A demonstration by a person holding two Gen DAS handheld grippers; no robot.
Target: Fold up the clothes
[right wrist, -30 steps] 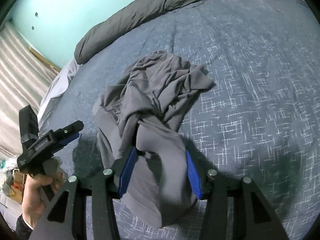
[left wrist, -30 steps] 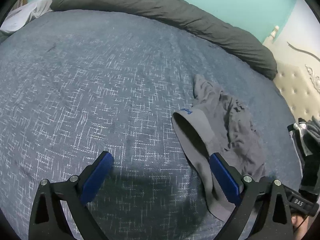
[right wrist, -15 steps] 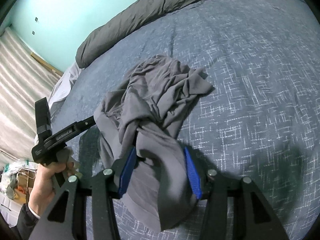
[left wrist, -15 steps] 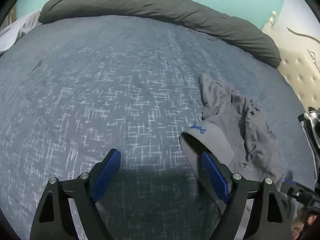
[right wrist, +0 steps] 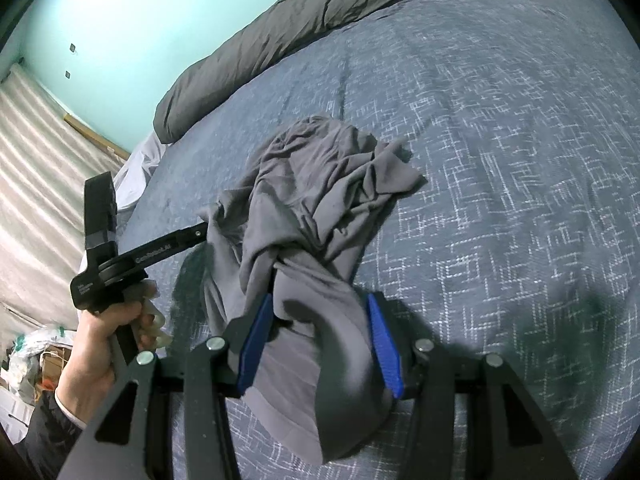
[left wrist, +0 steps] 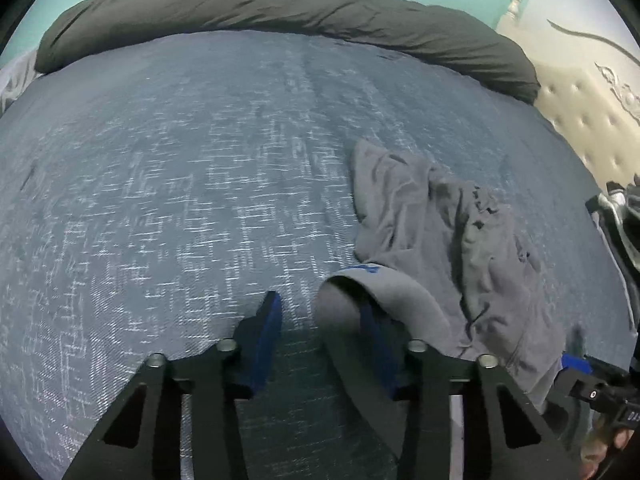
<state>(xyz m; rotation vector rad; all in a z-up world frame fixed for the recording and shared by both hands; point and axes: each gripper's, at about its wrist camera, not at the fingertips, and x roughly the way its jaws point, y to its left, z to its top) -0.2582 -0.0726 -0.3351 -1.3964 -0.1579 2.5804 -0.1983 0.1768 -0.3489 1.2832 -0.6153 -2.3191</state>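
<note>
A crumpled grey garment (left wrist: 460, 248) (right wrist: 320, 184) lies on the blue patterned bedspread (left wrist: 180, 200). Its waistband, marked with a small blue logo, arches up in front of my left gripper (left wrist: 320, 316). The jaws are closing with the waistband edge between them. The right pad is tucked against the cloth, and the left pad (left wrist: 270, 320) still stands clear of it. My right gripper (right wrist: 320, 340) is shut on a bunched end of the same garment, which drapes over its fingers. In the right wrist view a hand (right wrist: 104, 328) holds the left gripper, whose tip is hidden behind the cloth.
A rolled dark grey duvet (left wrist: 280, 4) (right wrist: 320, 12) lies along the bed's far edge under a turquoise wall. A beige tufted headboard (left wrist: 580, 120) and dark clothes (left wrist: 624, 220) are at the right. Floor clutter (right wrist: 32, 356) sits beside the bed.
My left gripper's jaws have narrowed from wide open and shifted so the waistband edge now lies between them. The right gripper has kept its hold and barely moved.
</note>
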